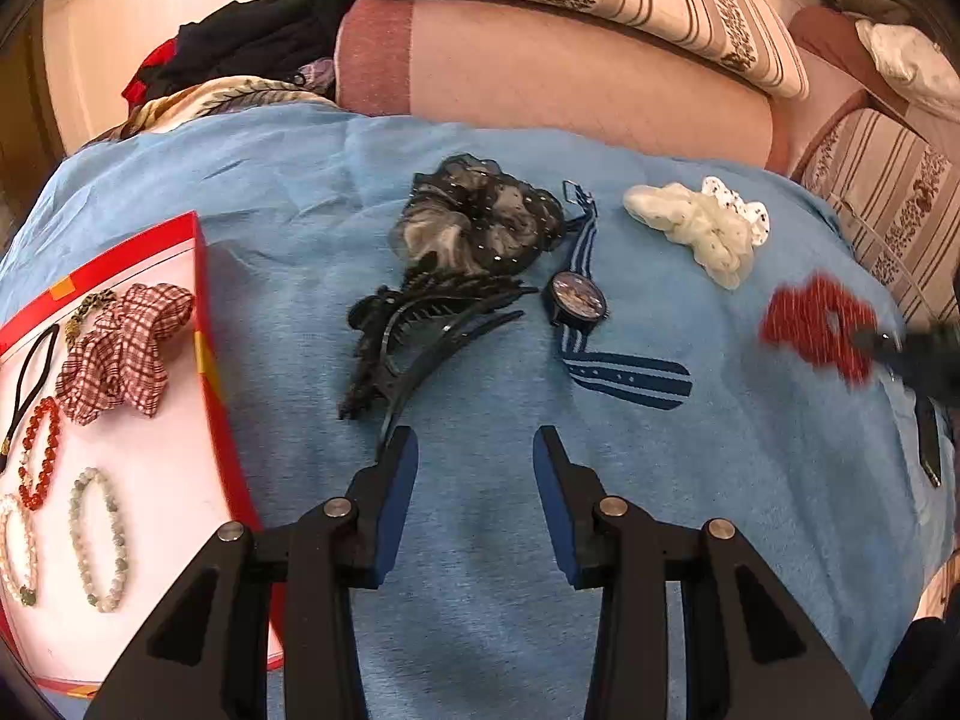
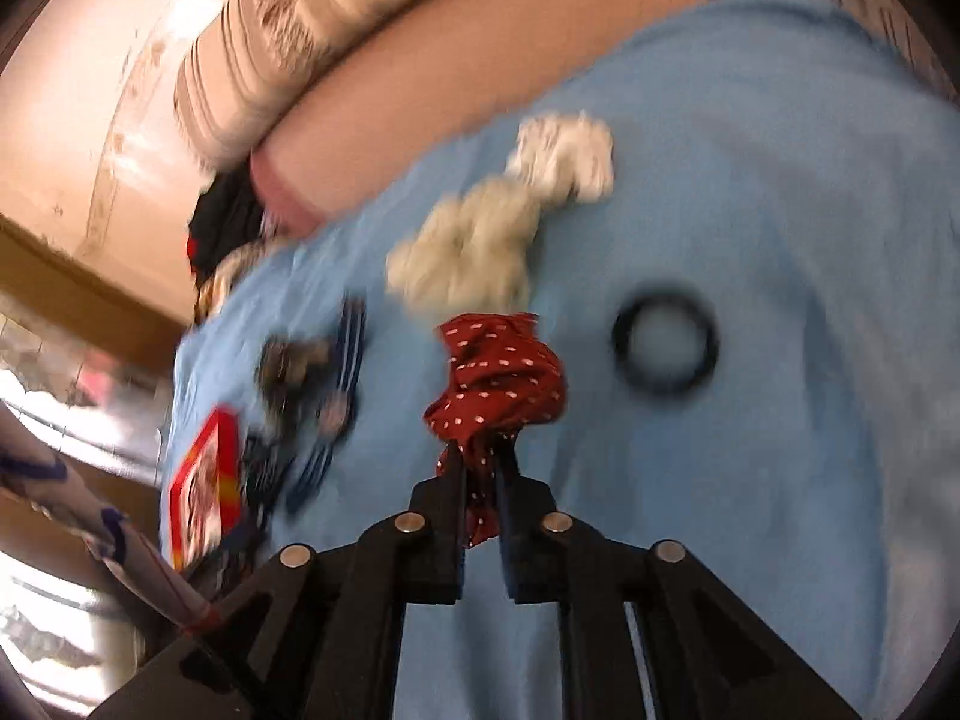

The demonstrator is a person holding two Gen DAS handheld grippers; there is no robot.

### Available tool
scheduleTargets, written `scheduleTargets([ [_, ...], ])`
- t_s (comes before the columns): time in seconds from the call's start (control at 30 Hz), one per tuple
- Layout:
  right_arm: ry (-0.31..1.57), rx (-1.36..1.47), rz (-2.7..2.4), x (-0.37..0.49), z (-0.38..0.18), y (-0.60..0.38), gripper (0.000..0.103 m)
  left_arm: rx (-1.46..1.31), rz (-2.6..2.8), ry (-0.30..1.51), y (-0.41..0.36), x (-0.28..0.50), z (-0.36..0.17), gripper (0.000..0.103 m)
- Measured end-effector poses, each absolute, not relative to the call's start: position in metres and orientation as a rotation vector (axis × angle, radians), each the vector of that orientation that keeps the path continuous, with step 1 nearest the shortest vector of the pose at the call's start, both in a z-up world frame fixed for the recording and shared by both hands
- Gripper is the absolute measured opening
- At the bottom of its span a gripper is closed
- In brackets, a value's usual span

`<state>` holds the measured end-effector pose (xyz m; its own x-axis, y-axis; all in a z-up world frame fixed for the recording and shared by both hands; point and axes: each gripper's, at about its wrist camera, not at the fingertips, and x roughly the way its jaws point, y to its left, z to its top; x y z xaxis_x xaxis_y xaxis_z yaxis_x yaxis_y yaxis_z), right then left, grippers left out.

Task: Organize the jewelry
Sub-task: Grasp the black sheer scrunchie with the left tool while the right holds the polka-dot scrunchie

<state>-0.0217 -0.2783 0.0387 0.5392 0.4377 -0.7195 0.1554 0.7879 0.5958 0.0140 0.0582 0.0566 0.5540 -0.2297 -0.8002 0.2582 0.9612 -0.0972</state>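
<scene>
So the red-edged tray (image 1: 201, 300) is already holding a checked scrunchie (image 1: 120, 354) and some bracelets, the right claw (image 2: 480, 462) is clamping the red dotted scrunchie (image 2: 498, 372), the left claw (image 1: 474, 450) is hanging apart and empty, and the watch (image 1: 576, 300), hair clip (image 1: 420, 324) and three other scrunchies are still waiting on the blue cloth (image 1: 480, 540).

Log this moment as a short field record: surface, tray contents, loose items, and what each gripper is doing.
surface: blue cloth spread over a bed
tray: red-edged tray at left, holding a checked scrunchie, a black hair tie and three bead bracelets
loose items: black scrunchie, black hair claw, blue striped watch, pale scrunchies, black ring
left gripper: open, empty, above the cloth
right gripper: shut on the red dotted scrunchie
</scene>
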Motion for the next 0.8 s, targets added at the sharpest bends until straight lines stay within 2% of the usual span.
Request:
scheduleTargets([
  [0.03, 1.025, 0.659, 0.173, -0.028, 0.038, -0.276, 0.023, 0.026, -0.285, 0.939, 0.061, 0.014, 0.058, 0.039],
  [0.07, 1.041, 0.609, 0.116, -0.034, 0.039, -0.272, 0.043, 0.021, -0.282, 0.938, 0.063, 0.015, 0.058, 0.039],
  [0.1, 1.036, 0.564, 0.060, -0.039, 0.041, -0.272, 0.055, 0.015, -0.276, 0.936, 0.066, 0.015, 0.059, 0.040],
  [0.33, 0.926, 0.506, 0.090, -0.036, 0.044, -0.277, 0.055, -0.025, -0.245, 0.933, 0.082, 0.021, 0.062, 0.044],
  [0.47, 1.004, 0.449, 0.113, -0.016, 0.021, -0.267, 0.055, -0.021, -0.249, 0.927, 0.080, 0.021, 0.063, 0.045],
  [0.63, 1.096, 0.297, 0.170, -0.006, 0.001, -0.232, 0.055, -0.019, -0.247, 0.926, 0.080, 0.022, 0.062, 0.051],
  [0.67, 1.098, 0.249, 0.167, -0.007, 0.000, -0.225, 0.050, -0.020, -0.244, 0.928, 0.081, 0.023, 0.061, 0.052],
  [0.7, 1.090, 0.193, 0.159, -0.009, 0.001, -0.218, 0.028, -0.022, -0.242, 0.929, 0.083, 0.024, 0.061, 0.053],
  [0.77, 1.087, 0.167, 0.173, -0.011, 0.002, -0.213, 0.014, -0.031, -0.246, 0.930, 0.086, 0.027, 0.061, 0.053],
  [0.8, 1.075, 0.175, 0.177, -0.012, 0.005, -0.214, 0.011, -0.036, -0.252, 0.926, 0.086, 0.028, 0.062, 0.053],
])
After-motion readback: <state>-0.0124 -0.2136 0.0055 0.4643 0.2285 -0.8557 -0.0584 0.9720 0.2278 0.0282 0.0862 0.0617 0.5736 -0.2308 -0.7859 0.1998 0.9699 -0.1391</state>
